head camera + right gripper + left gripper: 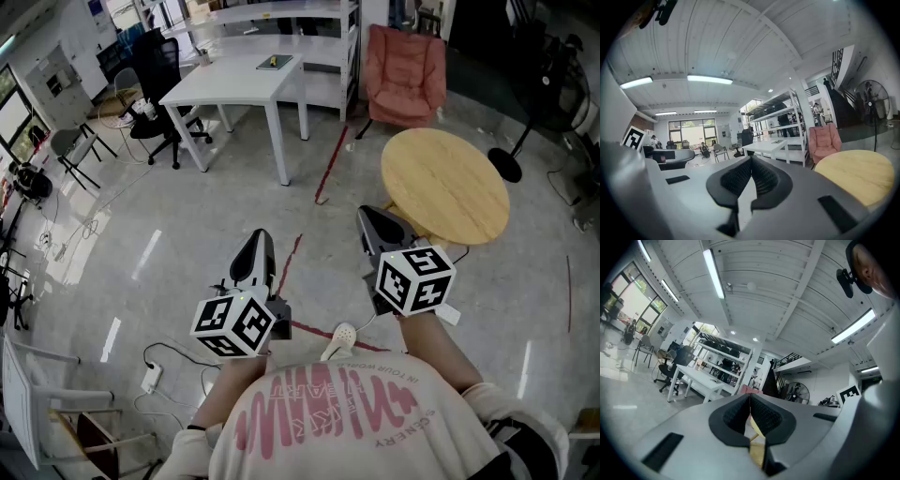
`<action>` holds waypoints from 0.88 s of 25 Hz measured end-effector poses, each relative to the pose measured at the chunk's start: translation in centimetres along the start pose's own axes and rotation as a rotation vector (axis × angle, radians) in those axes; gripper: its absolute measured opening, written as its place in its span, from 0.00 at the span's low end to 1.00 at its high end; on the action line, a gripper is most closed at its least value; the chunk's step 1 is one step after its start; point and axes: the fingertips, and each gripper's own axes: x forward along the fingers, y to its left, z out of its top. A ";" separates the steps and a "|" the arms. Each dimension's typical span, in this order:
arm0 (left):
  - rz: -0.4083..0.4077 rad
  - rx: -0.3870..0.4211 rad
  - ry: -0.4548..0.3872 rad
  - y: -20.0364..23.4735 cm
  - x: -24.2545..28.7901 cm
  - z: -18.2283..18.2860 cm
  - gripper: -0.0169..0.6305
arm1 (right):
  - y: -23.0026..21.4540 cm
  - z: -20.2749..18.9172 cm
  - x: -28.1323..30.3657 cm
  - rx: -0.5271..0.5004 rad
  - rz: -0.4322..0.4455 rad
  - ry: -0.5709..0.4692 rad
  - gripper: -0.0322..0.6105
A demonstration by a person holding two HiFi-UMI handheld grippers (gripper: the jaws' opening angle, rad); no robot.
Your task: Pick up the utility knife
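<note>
Nothing is grabbed at this point, and both tools are held out roughly level in front of the body. The left gripper is shown in its own view with the jaws pressed together on nothing. The right gripper is closed tight and empty too.

The utility knife is probably the small dark thing on the white table, at about 11 o'clock in the head view. It's too small there to be called for sure. Nothing knife-like is seen on the round wooden table at 1 o'clock.

So the step in hand is really the approach. The white table needs to be walked up to first, since it's well out of reach. One set of jaws should be spread before it's lowered, not at the last moment. The handle is best pinched across its narrow sides near the middle, with the blade end kept pointed away from the body.
</note>
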 end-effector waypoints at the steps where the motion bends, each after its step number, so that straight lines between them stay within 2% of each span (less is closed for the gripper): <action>1: 0.002 -0.002 0.001 0.0 0.3 0.0 0.06 | -0.2 0.1 0.3 0.000 0.002 0.004 0.07; 12: 0.011 -0.022 0.008 2.1 3.7 0.3 0.06 | -2.1 0.6 4.5 -0.011 0.007 0.010 0.07; 16: 0.023 -0.026 -0.011 3.5 6.9 1.8 0.06 | -4.3 2.0 7.9 0.000 0.012 -0.002 0.07; 22: 0.055 -0.045 -0.034 5.9 14.5 4.6 0.06 | -7.5 5.8 16.0 0.017 0.089 -0.014 0.08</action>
